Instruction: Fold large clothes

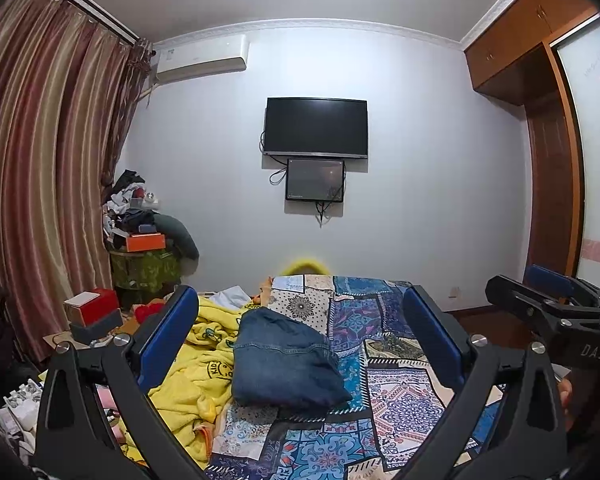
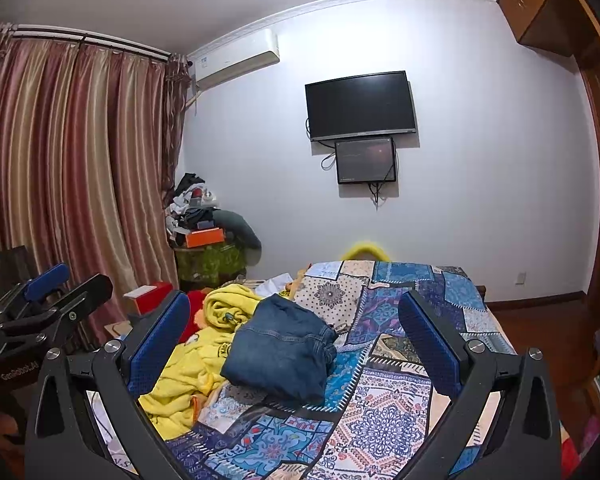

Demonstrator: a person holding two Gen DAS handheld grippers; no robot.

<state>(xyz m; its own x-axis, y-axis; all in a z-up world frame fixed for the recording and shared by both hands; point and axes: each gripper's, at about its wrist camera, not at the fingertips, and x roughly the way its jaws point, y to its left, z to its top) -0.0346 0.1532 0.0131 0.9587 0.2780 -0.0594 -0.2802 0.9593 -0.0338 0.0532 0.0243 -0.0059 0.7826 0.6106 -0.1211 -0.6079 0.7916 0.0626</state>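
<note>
A pair of blue jeans [image 1: 286,360] lies folded into a compact stack on the patterned patchwork bedspread [image 1: 396,396]; it also shows in the right wrist view [image 2: 280,350]. My left gripper [image 1: 300,300] is open and empty, held above the bed short of the jeans. My right gripper [image 2: 294,304] is open and empty too, at about the same height. The right gripper shows at the right edge of the left wrist view [image 1: 548,300], and the left gripper at the left edge of the right wrist view [image 2: 56,288].
A crumpled yellow garment [image 1: 196,364] lies left of the jeans, also in the right wrist view [image 2: 192,364]. Boxes [image 1: 94,312] and a cluttered pile [image 1: 140,232] stand by the curtain. A TV [image 1: 316,126] hangs on the far wall. A wooden wardrobe [image 1: 548,128] stands at right.
</note>
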